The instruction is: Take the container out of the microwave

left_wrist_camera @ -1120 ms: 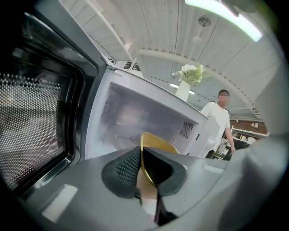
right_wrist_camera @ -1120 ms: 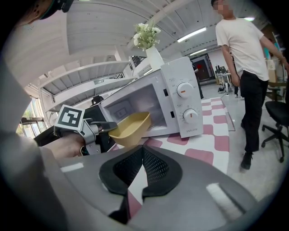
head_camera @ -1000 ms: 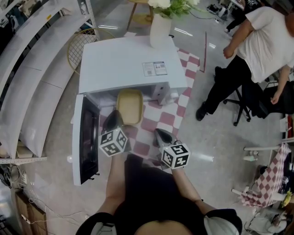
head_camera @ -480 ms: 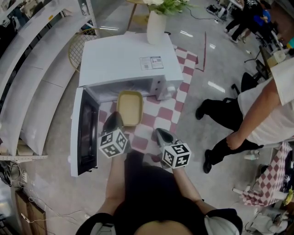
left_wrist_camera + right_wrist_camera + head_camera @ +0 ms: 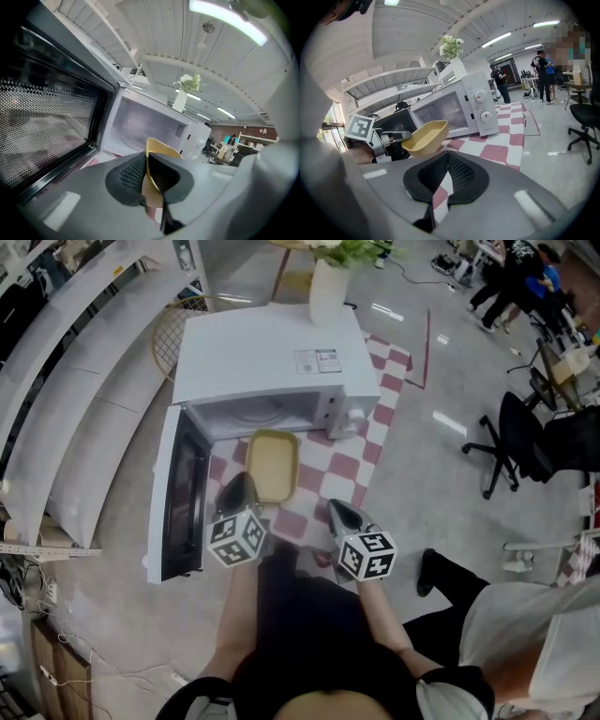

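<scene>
The yellow oblong container (image 5: 272,465) hangs level over the checked cloth, just in front of the white microwave (image 5: 272,357), whose door (image 5: 183,493) stands swung open at the left. My left gripper (image 5: 247,486) is shut on the container's near rim. In the left gripper view the rim (image 5: 161,149) passes between the pads of the left gripper (image 5: 147,173), with the empty cavity (image 5: 140,126) behind. My right gripper (image 5: 336,509) is shut and empty, to the right of the container. The right gripper view shows this right gripper (image 5: 448,176), the container (image 5: 425,137) and the left gripper (image 5: 389,137).
A white vase with flowers (image 5: 328,287) stands on top of the microwave. The red-and-white checked cloth (image 5: 352,465) covers the table. White shelves (image 5: 75,381) run along the left. An office chair (image 5: 511,442) and a person's clothing (image 5: 525,634) are at the right.
The left gripper has drawn the container a little farther out from the microwave's mouth, toward me. The right gripper came along beside it. People at the right have walked on.
</scene>
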### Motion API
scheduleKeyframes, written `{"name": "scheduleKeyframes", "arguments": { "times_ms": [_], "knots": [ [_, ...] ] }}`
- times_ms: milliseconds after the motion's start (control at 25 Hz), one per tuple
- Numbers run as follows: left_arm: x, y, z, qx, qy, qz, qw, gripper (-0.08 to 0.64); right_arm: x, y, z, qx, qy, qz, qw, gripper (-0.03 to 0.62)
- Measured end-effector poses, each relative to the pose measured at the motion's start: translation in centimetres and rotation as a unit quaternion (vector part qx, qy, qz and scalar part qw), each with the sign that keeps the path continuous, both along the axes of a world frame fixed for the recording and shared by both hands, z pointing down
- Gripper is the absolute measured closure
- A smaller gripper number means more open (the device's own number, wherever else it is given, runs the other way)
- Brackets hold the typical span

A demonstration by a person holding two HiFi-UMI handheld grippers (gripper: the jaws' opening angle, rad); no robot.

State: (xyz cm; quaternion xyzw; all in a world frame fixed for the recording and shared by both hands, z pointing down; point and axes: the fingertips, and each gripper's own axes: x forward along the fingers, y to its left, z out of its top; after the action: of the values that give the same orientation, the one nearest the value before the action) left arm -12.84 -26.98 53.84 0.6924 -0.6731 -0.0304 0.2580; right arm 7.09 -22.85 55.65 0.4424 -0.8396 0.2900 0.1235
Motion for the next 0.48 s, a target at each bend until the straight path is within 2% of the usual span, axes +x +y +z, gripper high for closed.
{"name": "scheduleKeyframes", "arguments": {
  "times_ms": [480],
  "knots": [
    [-0.3,3.0,-0.6,0.003,-0.002,-0.005,1.0,0.537,-0.5,0.6,-0.9,0.009,-0.003,-0.009,1.0,0.592]
  ]
}}
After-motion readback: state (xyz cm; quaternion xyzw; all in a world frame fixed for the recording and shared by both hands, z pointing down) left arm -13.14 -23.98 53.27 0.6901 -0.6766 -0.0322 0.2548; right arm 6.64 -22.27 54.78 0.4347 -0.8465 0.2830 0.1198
